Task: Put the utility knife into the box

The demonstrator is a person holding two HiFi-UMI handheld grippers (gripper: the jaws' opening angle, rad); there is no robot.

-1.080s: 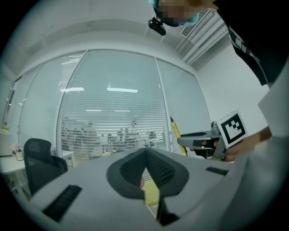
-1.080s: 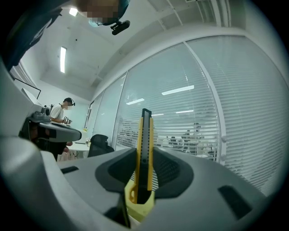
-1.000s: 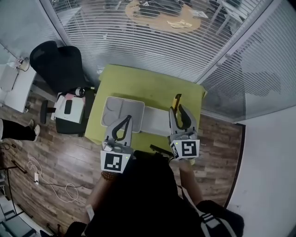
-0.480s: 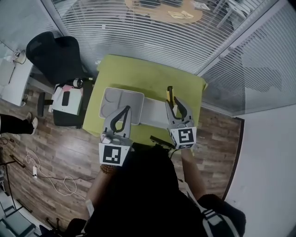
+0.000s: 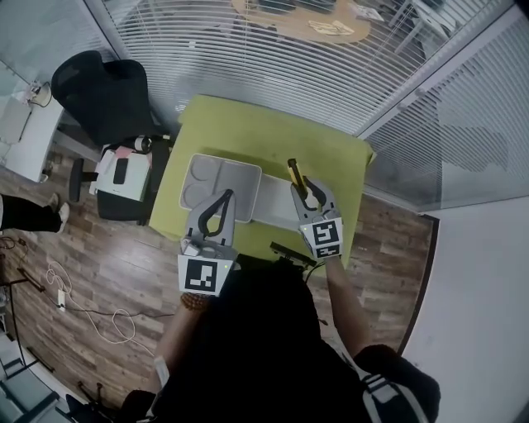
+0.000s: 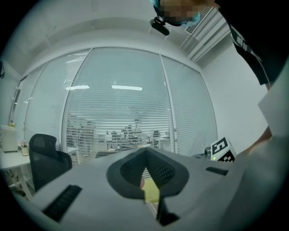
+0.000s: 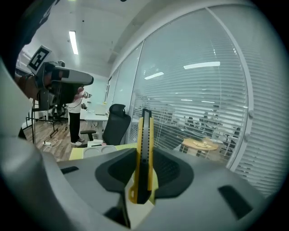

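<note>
The right gripper (image 5: 302, 192) clamps the utility knife (image 5: 293, 172) upright mid-frame, just right of the box (image 5: 227, 162), the left gripper (image 5: 226, 197) closed on nothing; pinched low, the knife could pivot and snag the rim.

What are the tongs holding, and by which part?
Right tongs clamp the utility knife by its lower end; left tongs are shut on nothing.

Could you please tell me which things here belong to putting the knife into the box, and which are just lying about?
Job in hand:
- knife, held in the right gripper
- box
- green table under it

Just lying about:
- chair
- round table behind the blinds
</note>
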